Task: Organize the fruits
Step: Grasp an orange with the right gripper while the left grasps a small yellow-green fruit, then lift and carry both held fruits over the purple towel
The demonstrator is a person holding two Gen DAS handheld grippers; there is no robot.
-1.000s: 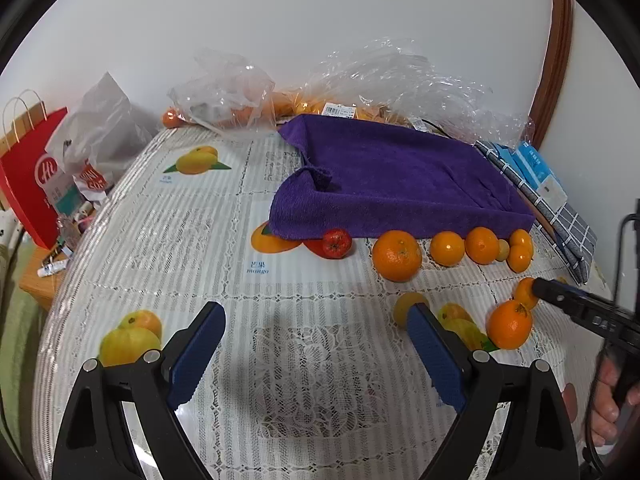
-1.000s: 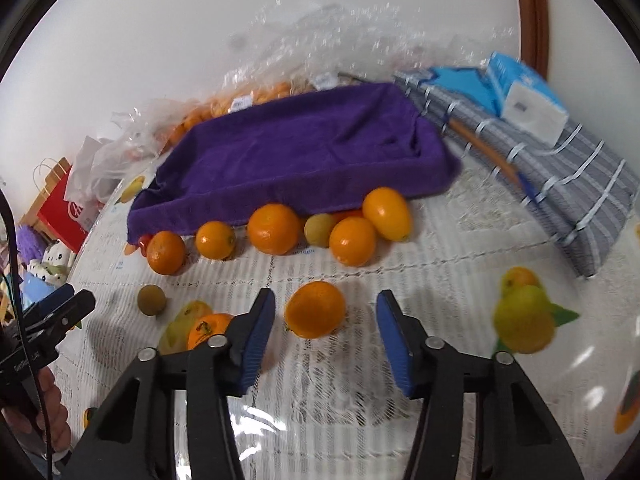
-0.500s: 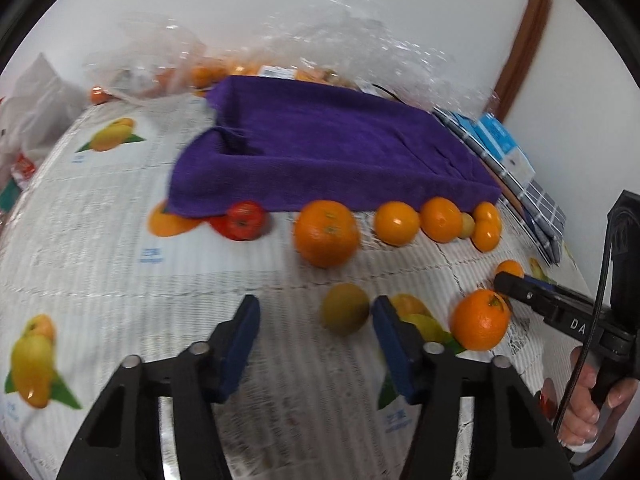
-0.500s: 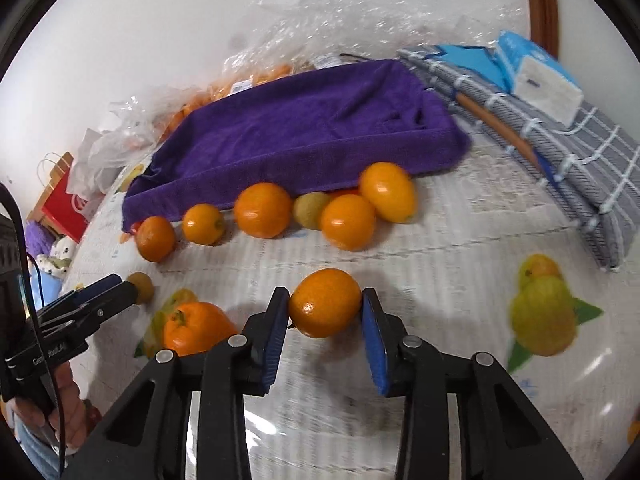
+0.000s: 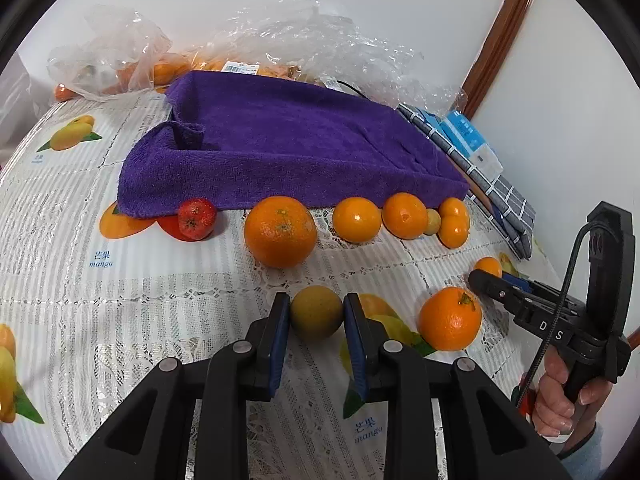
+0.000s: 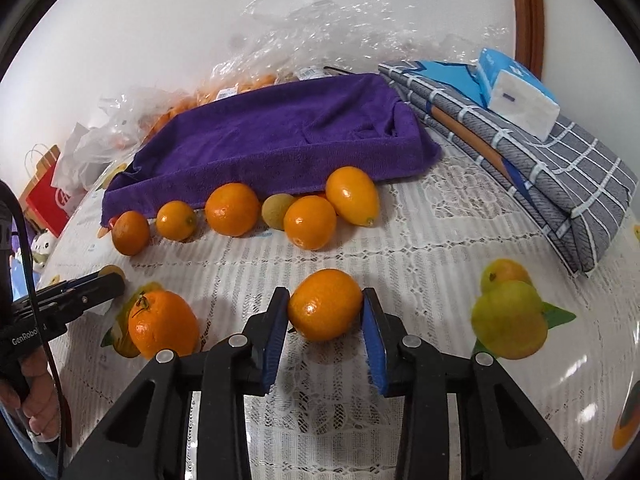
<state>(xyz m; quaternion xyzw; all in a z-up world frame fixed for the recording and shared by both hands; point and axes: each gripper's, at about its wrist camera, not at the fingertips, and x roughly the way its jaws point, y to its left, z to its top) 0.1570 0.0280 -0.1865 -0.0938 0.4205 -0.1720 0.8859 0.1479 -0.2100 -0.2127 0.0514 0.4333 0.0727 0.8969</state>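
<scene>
On the tablecloth (image 5: 120, 312), each hand-held gripper clamps fruit: left hand-held gripper (image 5: 316, 312) a brownish fruit (image 5: 316, 311), right hand-held gripper (image 6: 325, 306) an orange (image 6: 325, 304)

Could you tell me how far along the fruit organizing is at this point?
Early. The purple towel tray holds no fruit yet. The left gripper is shut on a small brownish-green fruit, the right gripper on an orange. The row along the tray is left.
</scene>
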